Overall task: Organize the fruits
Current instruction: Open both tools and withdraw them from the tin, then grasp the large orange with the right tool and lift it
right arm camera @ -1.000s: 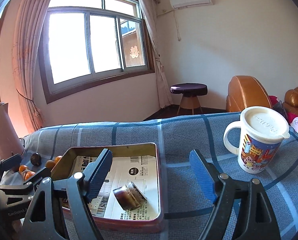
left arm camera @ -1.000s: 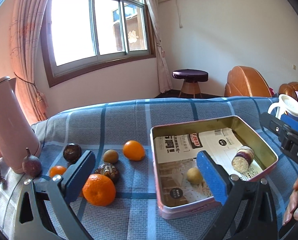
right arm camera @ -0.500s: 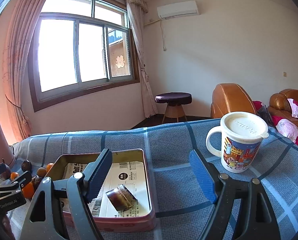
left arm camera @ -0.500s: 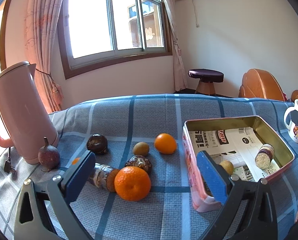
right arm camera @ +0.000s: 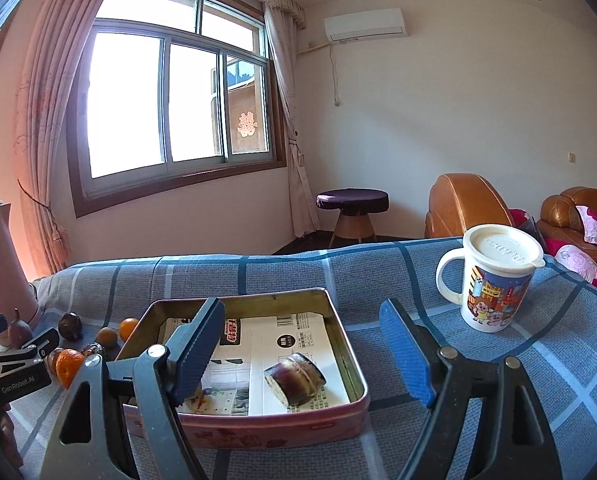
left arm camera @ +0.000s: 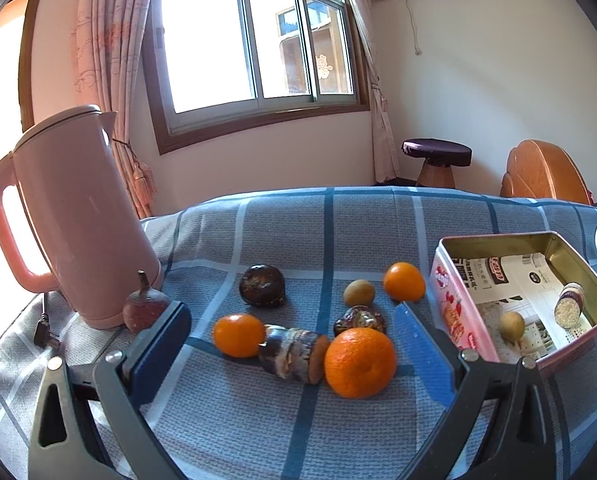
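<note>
Kettle (left arm camera: 74, 220) beside loose fruit — tin (left arm camera: 538, 280) right, mug (right arm camera: 494, 280) beyond.

Bright daylight from an overexposed window (left arm camera: 258, 40), glare washing out the left edge, soft shadows beneath fruit, sharp focus, strong fisheye curving, dark vignetted corners.

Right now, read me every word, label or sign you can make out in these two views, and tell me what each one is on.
"GenRobot.AI": white lettering on the body of the left gripper, seen from the right wrist view.
Embossed script on the mug lid: too faint to read.
Red paper sign on the window pane: a decorative character, not legible.
Printed paper lining the tin: red-and-black headings and a barcode, too small to read.
Tin's outer wall: pictures and print, unreadable.
</note>
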